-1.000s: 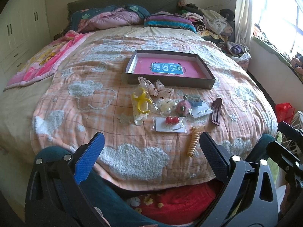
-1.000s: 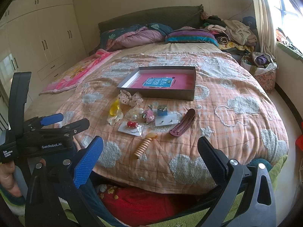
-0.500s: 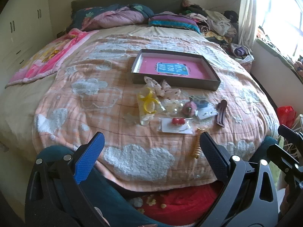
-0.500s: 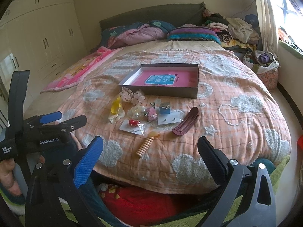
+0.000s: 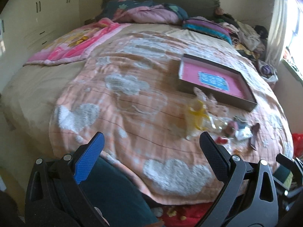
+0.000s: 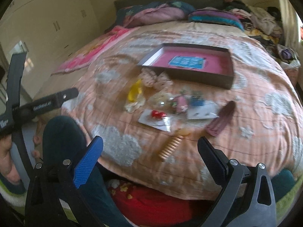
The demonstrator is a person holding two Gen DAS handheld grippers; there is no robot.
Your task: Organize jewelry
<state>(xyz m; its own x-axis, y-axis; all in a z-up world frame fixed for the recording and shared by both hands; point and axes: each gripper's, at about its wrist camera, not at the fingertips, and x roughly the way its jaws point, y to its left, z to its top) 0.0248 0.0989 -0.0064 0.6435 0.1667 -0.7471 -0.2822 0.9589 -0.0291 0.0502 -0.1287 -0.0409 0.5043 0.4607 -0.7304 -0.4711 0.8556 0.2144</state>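
A shallow grey box with a pink floor [image 6: 223, 70] lies open on the bed, also in the left wrist view [image 5: 246, 92]. In front of it lie several small items: a yellow piece [image 6: 134, 91], a card with red beads [image 6: 156, 117], a gold spiral hair tie [image 6: 170, 147], a dark red hair clip [image 6: 221, 120] and a pink ornament [image 6: 180, 103]. My right gripper [image 6: 150, 153] is open and empty, just short of the spiral tie. My left gripper [image 5: 151, 151] is open and empty, to the left of the items. Both views are blurred.
The orange cloud-pattern bedspread [image 6: 265, 132] covers the bed. Pillows and a quilt [image 5: 151, 13] lie at the headboard, a pink blanket [image 5: 75, 43] at the left. Clothes pile up at the back right [image 6: 261, 19]. Wardrobes [image 6: 56, 24] line the left wall. My knee [image 6: 62, 132] is at the bed's edge.
The left gripper has swung to the left, so the items now sit at the right of its view. The right gripper has moved closer to the items. Both stay open.
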